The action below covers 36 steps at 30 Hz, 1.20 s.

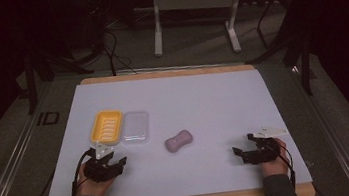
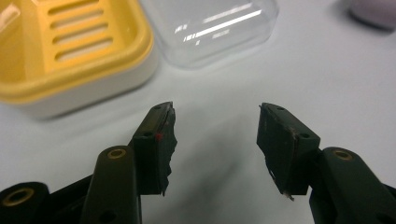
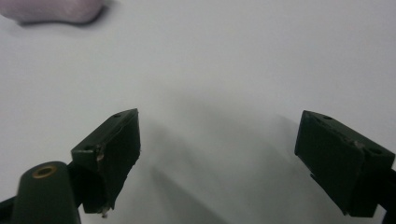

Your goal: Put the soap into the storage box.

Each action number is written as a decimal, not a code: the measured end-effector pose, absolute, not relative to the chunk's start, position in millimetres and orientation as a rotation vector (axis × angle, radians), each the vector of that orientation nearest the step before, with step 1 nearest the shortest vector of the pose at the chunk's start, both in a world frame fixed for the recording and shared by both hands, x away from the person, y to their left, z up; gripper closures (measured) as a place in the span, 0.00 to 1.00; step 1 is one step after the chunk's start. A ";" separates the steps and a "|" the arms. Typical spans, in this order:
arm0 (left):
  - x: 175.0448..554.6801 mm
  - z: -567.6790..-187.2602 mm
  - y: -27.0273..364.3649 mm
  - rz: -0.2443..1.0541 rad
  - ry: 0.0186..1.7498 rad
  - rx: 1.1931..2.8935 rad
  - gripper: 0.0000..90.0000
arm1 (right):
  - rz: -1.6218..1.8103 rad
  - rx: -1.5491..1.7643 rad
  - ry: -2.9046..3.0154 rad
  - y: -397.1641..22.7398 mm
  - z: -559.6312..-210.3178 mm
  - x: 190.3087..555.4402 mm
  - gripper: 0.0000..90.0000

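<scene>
Left gripper [image 1: 104, 163], jaws parted and empty just short of the yellow slotted plastic soap dish [image 1: 107, 127] and clear plastic lid [image 1: 135, 126], with right gripper [image 1: 252, 152] likewise open; the pink waisted soap bar [image 1: 178, 140] lies between them, best approached squarely across its narrow middle.

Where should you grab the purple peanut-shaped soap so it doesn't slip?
Probably at its pinched middle. The purple peanut-shaped soap bar lies flat on the white table with bare space all round, so come down from above with the open right gripper, one jaw on each long side of the narrow waist.
</scene>
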<state>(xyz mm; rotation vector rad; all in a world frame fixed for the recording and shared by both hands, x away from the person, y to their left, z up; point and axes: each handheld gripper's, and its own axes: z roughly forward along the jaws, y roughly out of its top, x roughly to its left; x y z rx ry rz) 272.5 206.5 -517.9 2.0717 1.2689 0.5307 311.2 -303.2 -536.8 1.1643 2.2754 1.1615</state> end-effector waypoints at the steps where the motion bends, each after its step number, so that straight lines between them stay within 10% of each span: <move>1: 275.1 -516.3 206.0 0.529 1.265 2.072 0.52 | 1.181 1.171 2.263 -304.8 -536.3 310.3 0.16; 36: 304.9 -481.2 189.9 0.489 1.205 2.118 0.53 | 1.337 1.145 2.169 -316.0 -534.4 302.7 0.17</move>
